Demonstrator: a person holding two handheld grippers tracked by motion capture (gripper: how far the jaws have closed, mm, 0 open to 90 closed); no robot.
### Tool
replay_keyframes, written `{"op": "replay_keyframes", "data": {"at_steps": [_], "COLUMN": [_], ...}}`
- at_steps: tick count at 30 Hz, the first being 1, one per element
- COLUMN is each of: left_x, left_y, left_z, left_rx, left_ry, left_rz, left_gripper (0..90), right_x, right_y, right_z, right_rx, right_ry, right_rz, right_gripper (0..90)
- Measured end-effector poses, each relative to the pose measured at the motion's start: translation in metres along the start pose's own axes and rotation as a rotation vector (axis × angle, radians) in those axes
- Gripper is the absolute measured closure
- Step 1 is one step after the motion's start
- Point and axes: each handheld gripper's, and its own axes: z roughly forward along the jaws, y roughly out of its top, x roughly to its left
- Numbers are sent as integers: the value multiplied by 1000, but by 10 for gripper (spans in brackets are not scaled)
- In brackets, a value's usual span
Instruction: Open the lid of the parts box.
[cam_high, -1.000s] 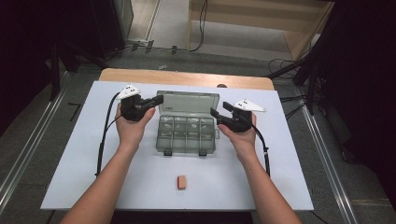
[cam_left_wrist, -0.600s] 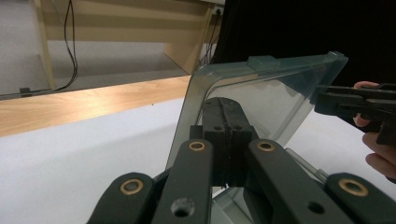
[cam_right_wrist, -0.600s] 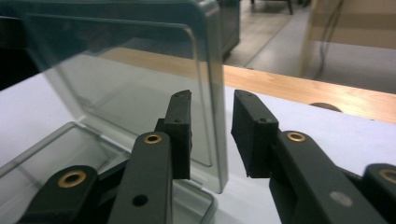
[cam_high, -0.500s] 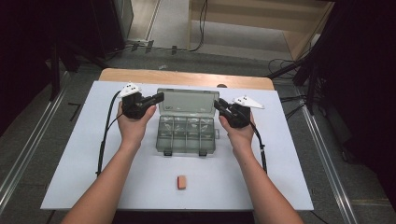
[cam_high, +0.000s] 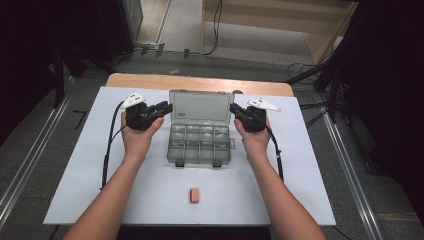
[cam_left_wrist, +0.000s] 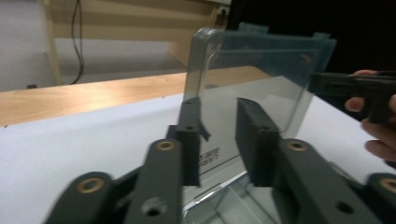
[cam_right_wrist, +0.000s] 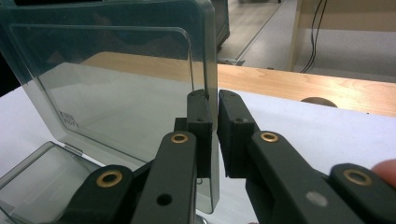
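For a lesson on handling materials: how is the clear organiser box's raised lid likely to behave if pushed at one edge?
The lid looks like thin clear plastic, so it would probably flex a little. It stands up on a hinge, so it would likely swing rather than resist. The right gripper has its edge between the jaws; smooth plastic may slip.

Smoky-grey clear box (cam_high: 200, 135), orange block (cam_high: 195, 195)

Right hand-held gripper (cam_high: 239, 111) newly closed on lid (cam_high: 201, 106)
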Motion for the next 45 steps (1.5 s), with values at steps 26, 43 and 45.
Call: {"op": "replay_keyframes", "data": {"at_steps": [26, 43, 45], "left_x": [6, 6, 7], "left_y": [-29, -32, -32], "left_z": [36, 36, 37], "left_rx": [148, 140, 137], "left_ry": [125, 140, 139], "left_rz": [10, 28, 21], "left_gripper": [800, 848, 849], "right_x": [-7, -11, -12], "right_y": [4, -9, -13], "right_z": [10, 22, 23], "right_rx": [19, 81, 90], "right_ry": [8, 15, 16], "right_rz": [39, 58, 61], "right_gripper": [820, 790, 788]}}
